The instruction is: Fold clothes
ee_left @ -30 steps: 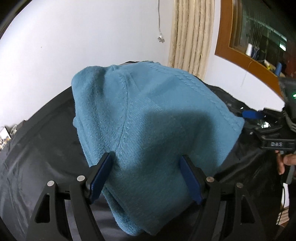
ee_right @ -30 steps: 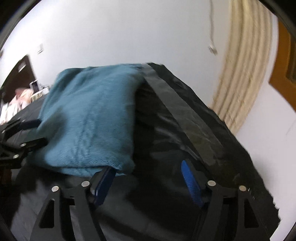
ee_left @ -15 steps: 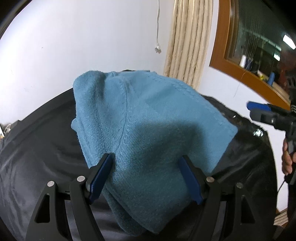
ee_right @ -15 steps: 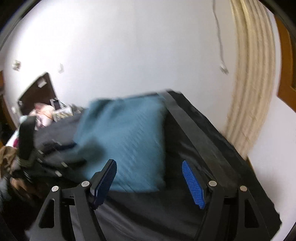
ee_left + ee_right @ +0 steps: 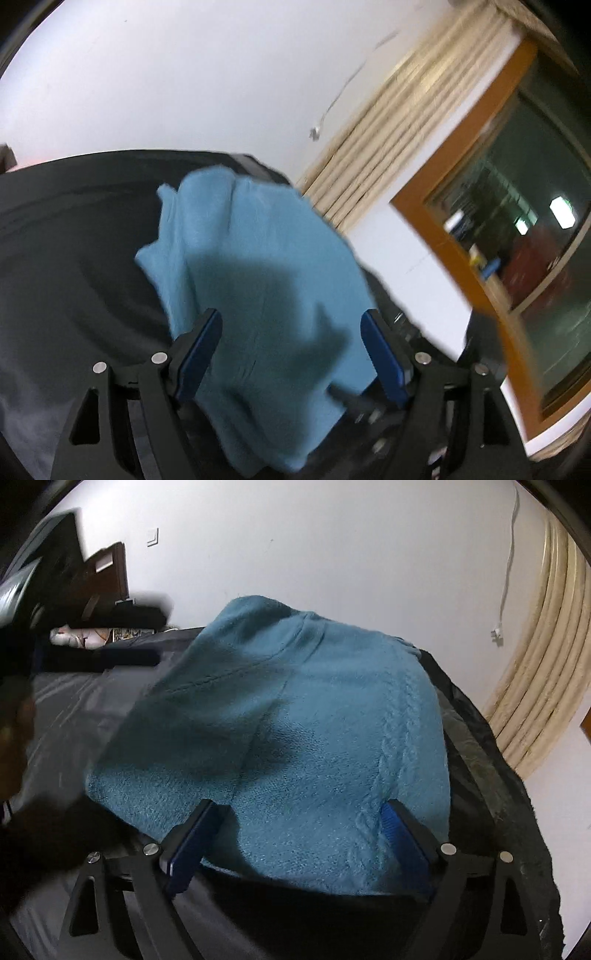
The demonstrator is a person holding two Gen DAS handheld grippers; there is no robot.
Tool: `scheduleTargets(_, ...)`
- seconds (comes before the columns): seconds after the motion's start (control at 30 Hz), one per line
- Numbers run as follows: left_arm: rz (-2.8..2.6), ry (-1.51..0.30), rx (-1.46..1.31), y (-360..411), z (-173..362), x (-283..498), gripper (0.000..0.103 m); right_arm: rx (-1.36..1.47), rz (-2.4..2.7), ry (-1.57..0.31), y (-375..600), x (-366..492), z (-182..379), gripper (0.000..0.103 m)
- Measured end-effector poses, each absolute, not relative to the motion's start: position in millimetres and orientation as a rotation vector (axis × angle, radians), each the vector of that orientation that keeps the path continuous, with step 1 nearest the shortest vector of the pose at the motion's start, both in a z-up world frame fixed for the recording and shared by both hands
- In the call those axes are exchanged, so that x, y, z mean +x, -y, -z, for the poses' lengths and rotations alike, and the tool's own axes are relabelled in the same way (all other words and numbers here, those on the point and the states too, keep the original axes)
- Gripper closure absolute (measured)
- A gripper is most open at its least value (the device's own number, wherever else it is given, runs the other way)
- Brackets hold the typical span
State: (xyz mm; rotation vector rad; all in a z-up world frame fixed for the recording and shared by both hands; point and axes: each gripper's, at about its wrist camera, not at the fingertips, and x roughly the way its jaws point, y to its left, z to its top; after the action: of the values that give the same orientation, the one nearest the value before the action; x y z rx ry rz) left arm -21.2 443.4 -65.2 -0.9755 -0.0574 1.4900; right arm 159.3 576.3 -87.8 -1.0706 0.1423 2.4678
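White wall point(image 5: 332, 554) behind, beige curtain point(image 5: 391, 147) at right with hanging cable point(image 5: 506, 572), wood-framed window point(image 5: 498, 221); dark headboard point(image 5: 107, 576) far left. Nothing atop the garment. One teal knit sweater point(image 5: 295, 720), folded into a thick bundle, fuzzy, cable stitch along one side, lying on black sheet point(image 5: 74, 709). Two grippers: left gripper point(image 5: 291, 354) jaws apart and widening over the sweater, not pinching; right gripper point(image 5: 295, 834) jaws also spreading, sweater edge between blue pads point(image 5: 192, 845), no clamp.
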Motion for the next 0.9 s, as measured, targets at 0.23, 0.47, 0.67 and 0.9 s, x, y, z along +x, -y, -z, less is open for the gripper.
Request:
scheduleTargets(0.23,-1.511,0.026,-0.988,-495,49,-34,0.022,-1.053,-2.480,-0.186,-577,165,88,0.011)
scheduleTargets(0.47,-1.582,0.040,-1.147,-522,96,-58,0.023,-1.033,-2.507,-0.236,-578,166,86,0.010)
scheduleTargets(0.67,-1.649,0.087,-1.183,-504,113,-78,0.078,-1.034,-2.526,-0.241,-580,166,87,0.008)
scheduleTargets(0.9,-1.671,0.072,-1.182,-496,121,-83,0.100,-1.044,-2.524,-0.224,-584,159,91,0.005)
